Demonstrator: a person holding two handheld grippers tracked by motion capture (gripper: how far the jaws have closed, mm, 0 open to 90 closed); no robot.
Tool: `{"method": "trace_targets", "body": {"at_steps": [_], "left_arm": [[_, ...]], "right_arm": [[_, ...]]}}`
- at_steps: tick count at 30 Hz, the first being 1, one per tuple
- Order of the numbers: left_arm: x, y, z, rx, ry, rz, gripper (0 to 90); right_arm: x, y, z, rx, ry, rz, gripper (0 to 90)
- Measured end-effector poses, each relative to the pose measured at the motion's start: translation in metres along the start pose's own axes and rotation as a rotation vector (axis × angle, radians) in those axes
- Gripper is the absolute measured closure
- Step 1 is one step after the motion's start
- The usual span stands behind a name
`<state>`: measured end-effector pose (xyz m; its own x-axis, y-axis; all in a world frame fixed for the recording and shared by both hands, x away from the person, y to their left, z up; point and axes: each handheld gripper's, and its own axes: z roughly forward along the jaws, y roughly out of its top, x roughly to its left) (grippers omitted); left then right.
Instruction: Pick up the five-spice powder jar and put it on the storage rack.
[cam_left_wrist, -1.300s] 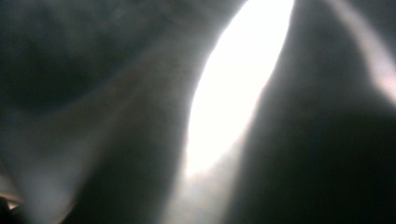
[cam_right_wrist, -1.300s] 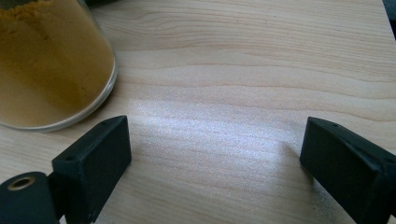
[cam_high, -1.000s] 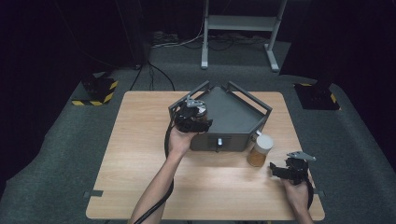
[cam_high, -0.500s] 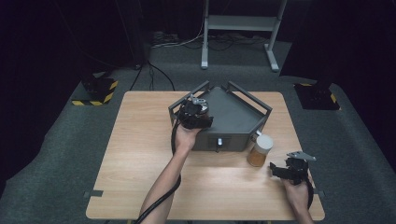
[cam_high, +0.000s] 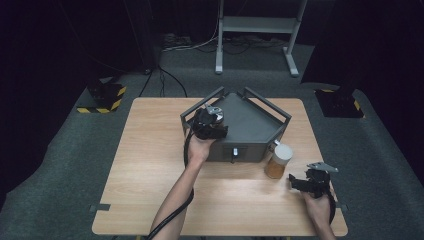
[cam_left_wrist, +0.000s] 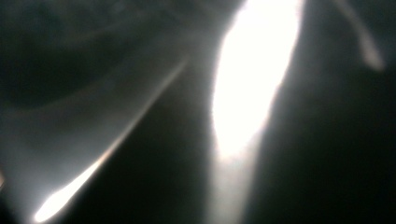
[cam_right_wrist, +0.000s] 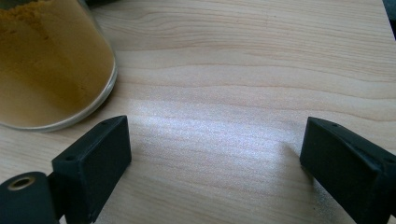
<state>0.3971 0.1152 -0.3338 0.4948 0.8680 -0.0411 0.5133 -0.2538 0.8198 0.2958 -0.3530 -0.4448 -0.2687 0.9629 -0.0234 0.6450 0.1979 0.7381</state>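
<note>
**Two hand-held grippers at a grey box and a jar**

Item 1, left gripper (cam_high: 209, 124): held over the near-left part of the grey metal box (cam_high: 250, 125), at the box's left front corner. The left forearm runs up from the bottom edge of the high view on a slant toward the right, the wrist bent so that the gripper points down onto the box. Its jaws are fully closed; whether they pinch any part of the box cannot be told. The left gripper view gives a blurred dark surface with bright glare streaks.

Item 2, right gripper (cam_high: 300, 184): held low at the near-right corner of the worktop (cam_high: 150, 165), the hand behind it and the jaws pointing left toward the jar. In the right gripper view the jaws stand wide apart with bare wood between them; nothing is held.

Item 3, jar (cam_high: 278, 161): glass, white lid, filled with orange-yellow powder. Upright on the worktop, just beside the box's front right corner, near the right gripper but apart from it.

Item 4, box: stands mid-worktop toward the far edge, with frame handles at its sides and a latch on its front face.
</note>
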Motion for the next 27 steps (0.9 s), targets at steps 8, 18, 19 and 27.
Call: {"method": "trace_targets", "body": {"at_steps": [8, 18, 19, 27], "left_arm": [[-0.001, -0.003, 0.000, -0.014, 0.002, -0.007, 31.3], [0.002, -0.003, 0.002, -0.009, -0.007, -0.016, 20.1], [0.002, -0.005, 0.001, -0.019, -0.011, -0.028, 18.0], [-0.003, -0.018, -0.007, -0.083, 0.005, -0.049, 7.6]], "right_arm": [[0.000, 0.000, 0.000, 0.000, 0.000, 0.000, 8.9], [0.000, 0.000, 0.000, 0.000, 0.000, 0.001, 8.9], [0.000, 0.000, 0.000, -0.001, 0.000, 0.000, 8.9], [0.000, 0.000, 0.000, 0.000, 0.000, 0.001, 8.9]]}}
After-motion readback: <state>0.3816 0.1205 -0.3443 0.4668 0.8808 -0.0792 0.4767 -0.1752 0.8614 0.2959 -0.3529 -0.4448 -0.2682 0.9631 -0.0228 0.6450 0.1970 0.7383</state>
